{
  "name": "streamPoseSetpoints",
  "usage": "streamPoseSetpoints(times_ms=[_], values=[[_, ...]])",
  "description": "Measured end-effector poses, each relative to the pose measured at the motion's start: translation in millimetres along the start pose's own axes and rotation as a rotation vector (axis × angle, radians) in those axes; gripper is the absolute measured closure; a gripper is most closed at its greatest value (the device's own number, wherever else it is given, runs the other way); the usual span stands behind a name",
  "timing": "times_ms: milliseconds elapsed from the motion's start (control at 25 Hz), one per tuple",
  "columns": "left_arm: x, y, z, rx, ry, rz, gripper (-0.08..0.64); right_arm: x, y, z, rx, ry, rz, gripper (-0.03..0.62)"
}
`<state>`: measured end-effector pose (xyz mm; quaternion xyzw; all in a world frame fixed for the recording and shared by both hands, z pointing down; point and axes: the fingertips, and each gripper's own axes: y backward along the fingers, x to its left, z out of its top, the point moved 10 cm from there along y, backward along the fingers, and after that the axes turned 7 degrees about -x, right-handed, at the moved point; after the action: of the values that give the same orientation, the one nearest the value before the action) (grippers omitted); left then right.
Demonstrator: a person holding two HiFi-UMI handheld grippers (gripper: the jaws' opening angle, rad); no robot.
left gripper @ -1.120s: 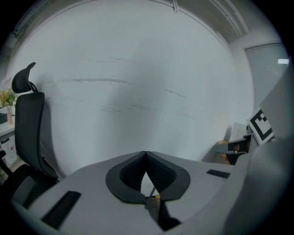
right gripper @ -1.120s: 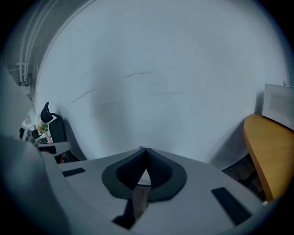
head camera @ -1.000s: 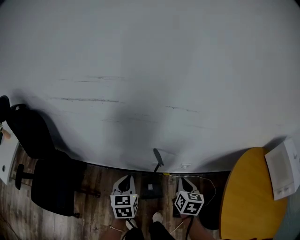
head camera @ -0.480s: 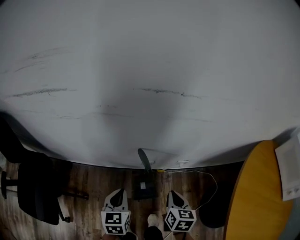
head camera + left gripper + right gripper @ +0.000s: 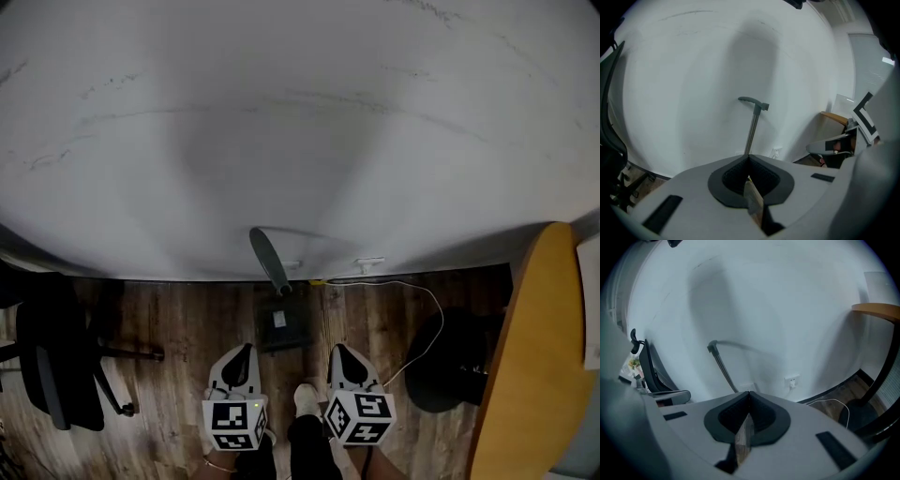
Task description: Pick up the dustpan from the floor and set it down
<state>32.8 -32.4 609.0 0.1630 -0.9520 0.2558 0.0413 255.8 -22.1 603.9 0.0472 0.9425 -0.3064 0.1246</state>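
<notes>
The dark dustpan (image 5: 281, 324) stands on the wooden floor against the white wall, its long handle (image 5: 268, 260) rising and leaning left. My left gripper (image 5: 241, 352) and right gripper (image 5: 339, 352) hang side by side just short of the pan, one on each side, both apart from it. Both are shut with nothing between their jaws. In the left gripper view the handle (image 5: 752, 129) rises straight beyond the closed left gripper (image 5: 749, 157). In the right gripper view the handle (image 5: 723, 366) slants up to the left beyond the closed right gripper (image 5: 750, 393).
A black office chair (image 5: 54, 364) stands at the left. A round wooden table (image 5: 527, 375) with a dark base (image 5: 452, 364) is at the right. A white cable (image 5: 419, 321) runs from a wall socket (image 5: 369, 265). The person's shoe (image 5: 307, 397) is between the grippers.
Both grippers have sunk toward the floor, still shut. The head view has tipped down, so the dustpan now shows larger and nearer the grippers.
</notes>
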Motion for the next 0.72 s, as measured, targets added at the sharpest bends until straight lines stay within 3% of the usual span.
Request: streamPoseSetpoints(times_ms=[280,640,720], values=[[-5.5,-2.7,4.0,-0.037,0.028,-0.007,0.554,-1.1,-1.5,0.9,0.003,-0.001,-0.011,0.560],[-5.9,-20.4,12.4,-0.053,0.007,-0.028,0.538,-5.6,-6.6,4.2,-0.002,-0.008,-0.037,0.560],[-6.1,-25.3,14.5,-0.053,0.002,-0.036,0.489,-8.2,-6.6,4.7,-0.004,-0.011,-0.045,0.560]])
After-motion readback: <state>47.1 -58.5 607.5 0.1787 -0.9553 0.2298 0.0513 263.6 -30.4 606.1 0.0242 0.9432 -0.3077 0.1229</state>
